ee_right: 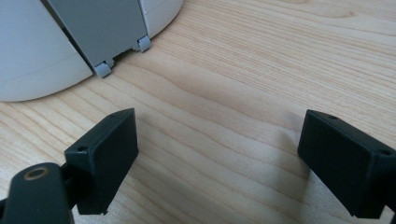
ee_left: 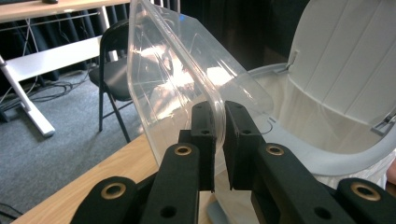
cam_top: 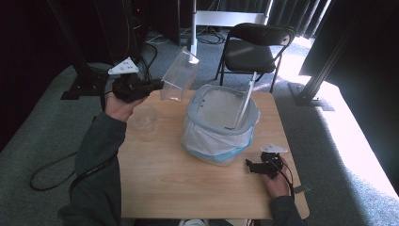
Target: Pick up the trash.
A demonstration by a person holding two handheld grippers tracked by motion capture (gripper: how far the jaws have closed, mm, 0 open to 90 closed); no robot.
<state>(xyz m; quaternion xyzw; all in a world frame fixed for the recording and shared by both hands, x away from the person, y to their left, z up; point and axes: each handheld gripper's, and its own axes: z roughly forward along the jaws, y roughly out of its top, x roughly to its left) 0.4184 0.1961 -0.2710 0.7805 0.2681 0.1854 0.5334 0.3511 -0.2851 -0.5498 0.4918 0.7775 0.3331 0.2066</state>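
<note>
L gripper (cam_top: 157,85) pinching wall of clear plastic tub (cam_top: 179,74), tub tilted, held in air over bench far-left edge, just beside white bin (cam_top: 220,123) | R gripper (cam_top: 250,165) jaws spread, nothing between, low over bench nr right edge, close to bin base

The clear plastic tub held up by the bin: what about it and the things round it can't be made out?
- Clear plastic tub: its far end, left gripper view, cut off by the top edge.
- White lidded bin: its inside, high view, veiled by the pale liner.
- Small clear cup: contents too faint, high view.
- Left gripper, shut on the tub's rim: its body, high view, covered by the hand.
</note>
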